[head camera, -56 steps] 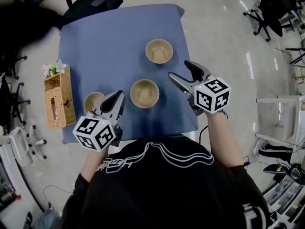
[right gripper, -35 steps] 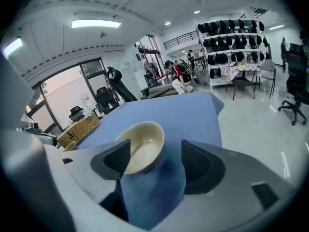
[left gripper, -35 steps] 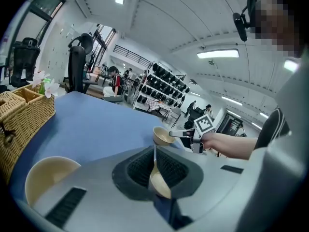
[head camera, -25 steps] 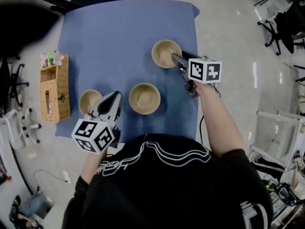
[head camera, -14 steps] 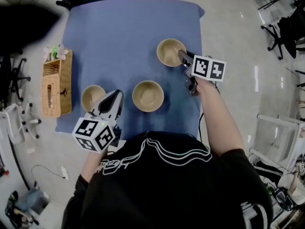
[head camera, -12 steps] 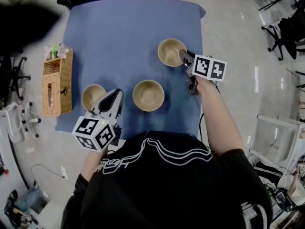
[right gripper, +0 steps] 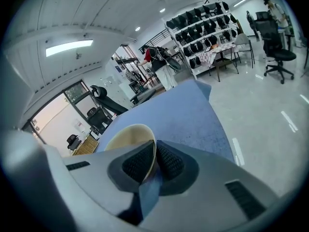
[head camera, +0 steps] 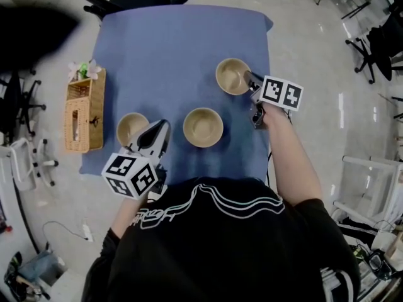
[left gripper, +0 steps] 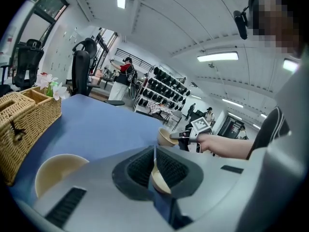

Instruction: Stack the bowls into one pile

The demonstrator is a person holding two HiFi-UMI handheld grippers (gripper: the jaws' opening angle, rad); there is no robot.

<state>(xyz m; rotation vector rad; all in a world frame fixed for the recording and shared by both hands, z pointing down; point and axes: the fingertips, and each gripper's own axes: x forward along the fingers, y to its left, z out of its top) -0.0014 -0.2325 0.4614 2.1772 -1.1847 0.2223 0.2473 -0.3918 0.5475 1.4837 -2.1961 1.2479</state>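
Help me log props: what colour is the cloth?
The cloth is blue; head view shows it best.

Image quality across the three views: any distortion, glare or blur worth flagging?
Head view: wide-angle bending toward the edges; far bowl and blue cloth sharp; bright streaks of glare on the floor at right. Left gripper view: heavy fisheye, dark corners, ceiling light blown out. Right gripper view: same fisheye and vignette; the far bowl's rim is crisp.
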